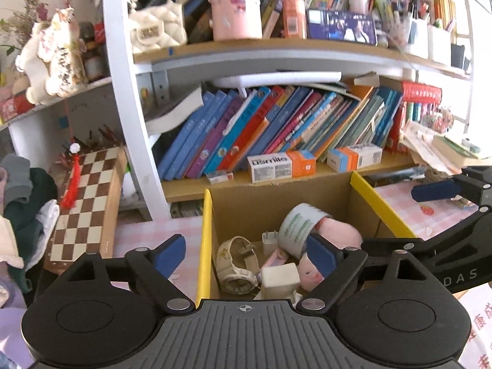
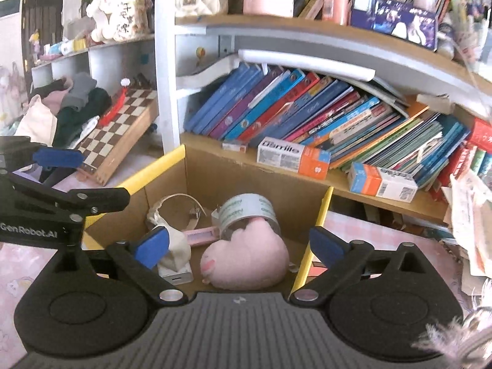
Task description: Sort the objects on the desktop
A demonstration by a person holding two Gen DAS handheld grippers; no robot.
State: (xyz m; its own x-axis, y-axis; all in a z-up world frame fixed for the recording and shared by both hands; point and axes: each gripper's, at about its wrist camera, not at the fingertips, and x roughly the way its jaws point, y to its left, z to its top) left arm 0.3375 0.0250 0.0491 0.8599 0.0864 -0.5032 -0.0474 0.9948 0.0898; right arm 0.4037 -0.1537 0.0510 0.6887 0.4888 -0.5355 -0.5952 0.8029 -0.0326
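An open cardboard box with yellow-edged flaps [image 1: 206,230] [image 2: 316,233] stands on the desk before the bookshelf. In it lie a pink plush toy [image 2: 246,258] [image 1: 338,233], a roll of tape [image 2: 249,212] [image 1: 303,224], a white wristwatch [image 1: 235,264] [image 2: 172,212], a white power bank [image 1: 281,279] [image 2: 176,272], a white plug [image 1: 270,240] and a pink flat item [image 2: 201,234]. My left gripper [image 1: 244,253] is open and empty above the box's near left part. My right gripper [image 2: 238,246] is open and empty above the box's near edge.
A chessboard [image 1: 84,203] [image 2: 120,129] leans at the left beside a pile of clothes [image 1: 21,190]. Shelf behind holds slanted books [image 1: 276,123] and toothpaste boxes [image 1: 281,164] [image 2: 293,157]. Papers [image 2: 470,215] pile at the right. The desk has a pink checked cloth [image 1: 436,212].
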